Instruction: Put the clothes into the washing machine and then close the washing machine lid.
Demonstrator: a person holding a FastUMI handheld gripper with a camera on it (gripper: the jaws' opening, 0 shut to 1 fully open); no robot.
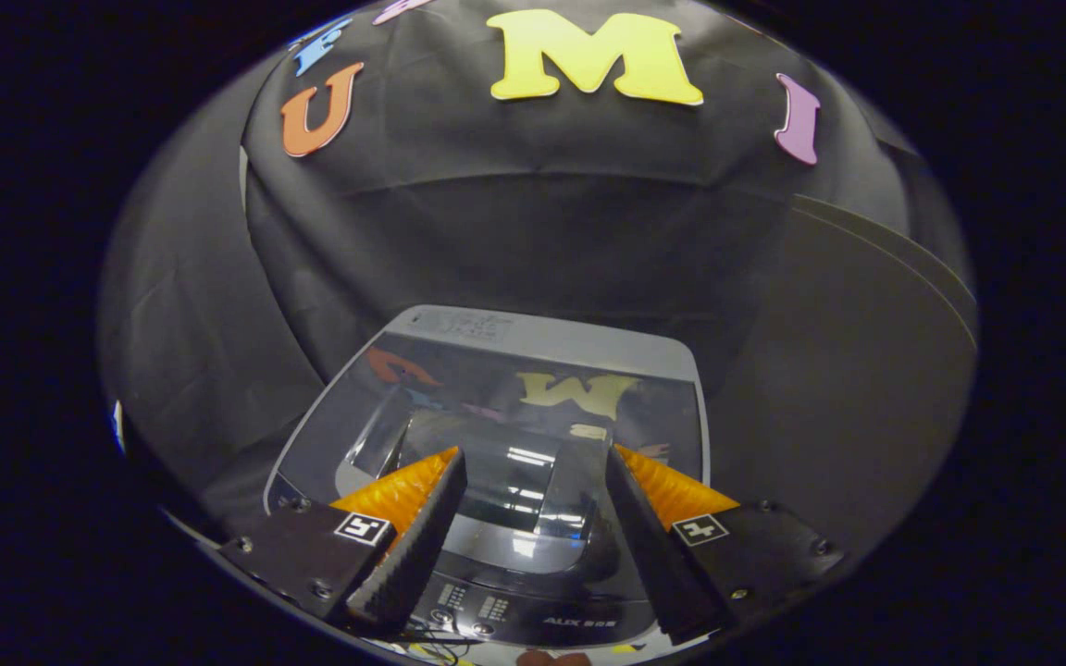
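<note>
The gripper [533,467] hung above the washing machine [496,444], its fingers spread wide with nothing between them. The glass lid [459,388] lay flat and closed just beyond them, the control panel [496,606] beneath.

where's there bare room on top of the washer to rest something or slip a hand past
The glass lid is shut and bare between the grey back strip and the open gripper. Beside the washing machine, dark gaps run along the cloth wall. It is tight at the control panel between the fingers.
</note>
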